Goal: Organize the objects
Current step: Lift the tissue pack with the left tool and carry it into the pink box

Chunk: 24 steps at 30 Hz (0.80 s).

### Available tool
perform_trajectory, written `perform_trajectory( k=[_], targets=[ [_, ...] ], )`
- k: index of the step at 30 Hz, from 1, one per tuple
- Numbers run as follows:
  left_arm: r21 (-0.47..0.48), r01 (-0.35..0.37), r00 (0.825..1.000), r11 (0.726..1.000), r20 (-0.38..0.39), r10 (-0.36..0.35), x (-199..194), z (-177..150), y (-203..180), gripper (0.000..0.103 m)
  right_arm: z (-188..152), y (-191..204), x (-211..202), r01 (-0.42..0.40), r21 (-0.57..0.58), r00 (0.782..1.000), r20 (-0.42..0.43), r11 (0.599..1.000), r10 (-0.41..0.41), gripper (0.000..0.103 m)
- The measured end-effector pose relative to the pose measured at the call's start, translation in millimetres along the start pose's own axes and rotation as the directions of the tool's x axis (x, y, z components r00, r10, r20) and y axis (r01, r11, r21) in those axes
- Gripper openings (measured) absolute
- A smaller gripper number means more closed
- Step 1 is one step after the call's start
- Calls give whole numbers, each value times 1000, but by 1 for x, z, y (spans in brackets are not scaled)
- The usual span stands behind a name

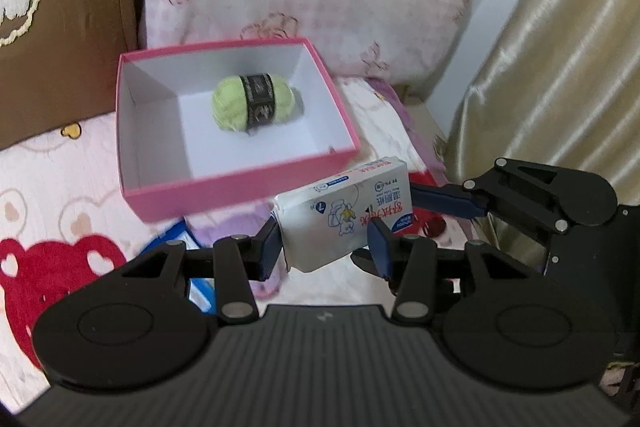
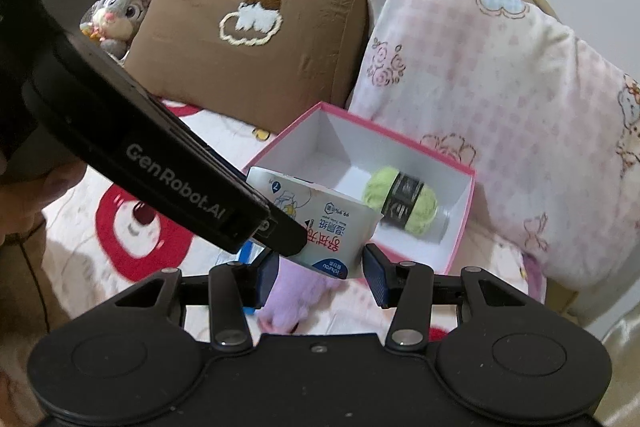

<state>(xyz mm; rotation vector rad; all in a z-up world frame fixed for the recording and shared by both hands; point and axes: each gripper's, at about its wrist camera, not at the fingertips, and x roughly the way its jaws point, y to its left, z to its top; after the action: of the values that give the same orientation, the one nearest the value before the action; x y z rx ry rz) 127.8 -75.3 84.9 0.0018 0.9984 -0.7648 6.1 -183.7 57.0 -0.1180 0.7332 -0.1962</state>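
Left gripper (image 1: pixel 326 251) pads clamped on tissue pack (image 1: pixel 348 211); right gripper (image 2: pixel 324 269) jaws apart, empty.

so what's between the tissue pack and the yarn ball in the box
Only the pink box's near wall and a bare strip of its white floor lie between tissue pack and yarn ball, clearest in the left wrist view.

free: pink box (image 1: pixel 240 183) floor left of yarn (image 1: pixel 254 101) | blocked: pillows behind (seemingly touching)
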Motion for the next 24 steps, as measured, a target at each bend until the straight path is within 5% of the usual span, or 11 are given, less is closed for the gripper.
perform_trajectory(
  k=[10, 24],
  targets=[
    [-111, -29, 998, 993, -52, 23, 65, 53, 50, 45, 39, -40, 83, -68, 83, 994, -78, 994, 75, 51],
    [-215, -127, 982, 968, -167, 92, 163, 80, 108, 45, 49, -72, 214, -144, 290, 931, -284, 946, 228, 50]
  ],
)
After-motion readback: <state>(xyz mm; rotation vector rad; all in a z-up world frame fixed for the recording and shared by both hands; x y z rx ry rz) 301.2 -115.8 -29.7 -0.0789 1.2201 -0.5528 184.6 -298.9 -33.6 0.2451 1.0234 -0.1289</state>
